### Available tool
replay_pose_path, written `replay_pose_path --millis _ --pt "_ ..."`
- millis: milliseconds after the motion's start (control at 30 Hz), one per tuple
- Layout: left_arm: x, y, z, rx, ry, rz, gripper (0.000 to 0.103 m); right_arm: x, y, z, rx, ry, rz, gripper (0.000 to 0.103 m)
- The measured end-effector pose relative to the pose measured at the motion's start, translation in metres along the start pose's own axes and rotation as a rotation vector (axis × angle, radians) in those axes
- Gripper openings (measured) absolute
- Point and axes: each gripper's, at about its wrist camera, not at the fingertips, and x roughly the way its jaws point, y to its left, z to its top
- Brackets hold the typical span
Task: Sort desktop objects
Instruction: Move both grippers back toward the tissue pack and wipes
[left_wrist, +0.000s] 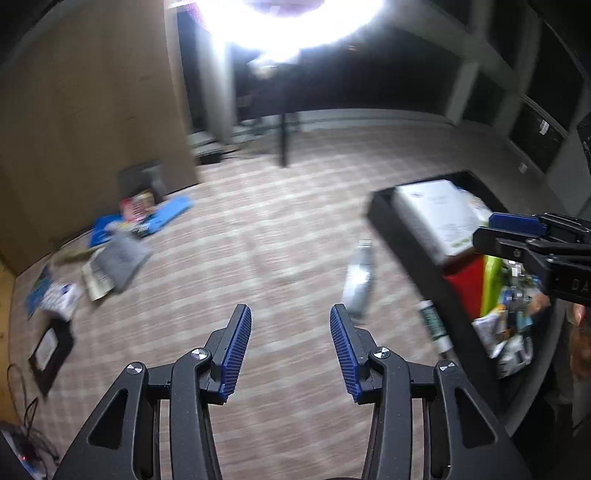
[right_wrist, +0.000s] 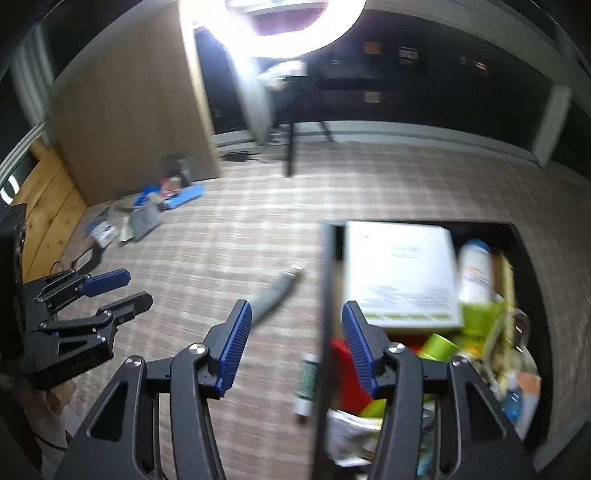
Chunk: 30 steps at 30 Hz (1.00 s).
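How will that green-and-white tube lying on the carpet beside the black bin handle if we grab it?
The green-and-white tube is cylindrical and lies flat on the carpet, so a sideways nudge will probably roll it, though the carpet should damp that. It looks slim and likely light. Its smooth label may slip between the right tool pads. It sits close to the black bin wall, leaving little clearance.

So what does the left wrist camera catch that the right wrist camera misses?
Only the left wrist view shows the right tool reaching over the box, plus a dark flat item at the carpet's left edge. Only the right wrist view shows the left tool and a white bottle inside the box. Both show the black box, white booklet, grey tube, green-labelled tube and the far pile.
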Motion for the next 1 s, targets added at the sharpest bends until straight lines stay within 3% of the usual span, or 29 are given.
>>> replay_pose_path --millis 300,667,767,1000 --pt "-0.016 0.117 -0.027 -0.08 0.014 0.121 0.044 0.042 0.104 0.032 -0.154 0.04 0.1 0.054" --pt "-0.006 0.275 -0.058 -0.135 0.124 0.233 0.045 0.091 0.209 0.026 -0.169 0.132 0.2 0.054" --pt "0.009 0.317 -0.062 -0.162 0.173 0.236 0.045 0.1 0.225 0.022 -0.139 0.151 0.218 0.054" --pt "0.042 0.36 -0.062 -0.183 0.245 0.162 0.045 0.117 0.247 0.014 -0.082 0.191 0.224 0.054"
